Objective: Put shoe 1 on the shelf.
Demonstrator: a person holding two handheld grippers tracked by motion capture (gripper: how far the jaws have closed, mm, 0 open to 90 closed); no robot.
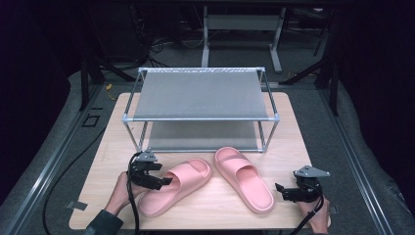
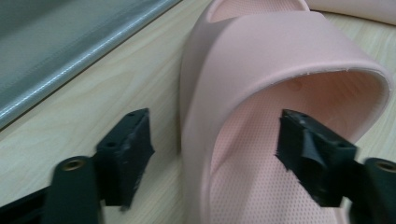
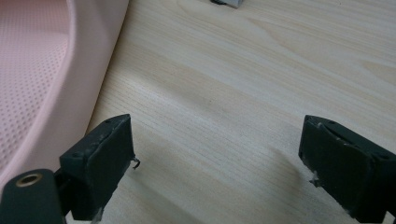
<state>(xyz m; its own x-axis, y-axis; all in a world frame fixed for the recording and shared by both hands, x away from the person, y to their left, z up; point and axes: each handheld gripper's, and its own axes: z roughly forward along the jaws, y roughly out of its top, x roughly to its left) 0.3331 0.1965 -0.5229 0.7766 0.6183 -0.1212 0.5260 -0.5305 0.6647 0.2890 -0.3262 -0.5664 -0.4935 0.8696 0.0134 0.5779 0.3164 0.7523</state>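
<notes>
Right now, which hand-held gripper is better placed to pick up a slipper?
Left. The left hand-held gripper already straddles the left slipper's side wall, while the right hand-held gripper has bare table between its jaws.

I count two pink slippers (image 1: 175, 187) (image 1: 244, 178) on one wooden table (image 1: 293, 147); one two-shelf metal rack (image 1: 200, 100); two hand-held grippers, left (image 1: 164, 181) and right (image 1: 280, 188); two hands.
</notes>
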